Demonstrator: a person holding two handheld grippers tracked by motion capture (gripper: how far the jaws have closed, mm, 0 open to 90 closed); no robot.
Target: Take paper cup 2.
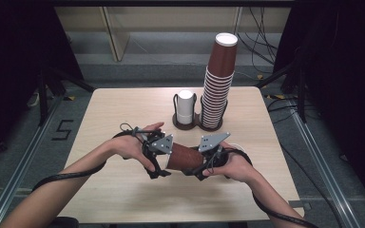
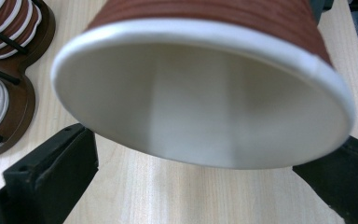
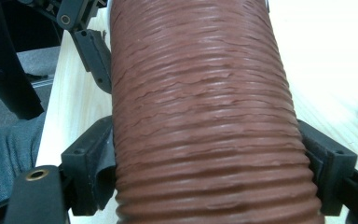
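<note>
the right gripper clamps a ribbed brown paper cup lying sideways above the table; the left gripper, jaws apart, flanks its smooth white rim. beyond stands a cup holder.

In the right gripper view the brown cup between the jaws runs off the top and bottom edges, so its rim and base are cut off. In the left gripper view its bottom is hidden beyond the blurred white rim, and the jaws' tips stay out of sight behind it.
</note>
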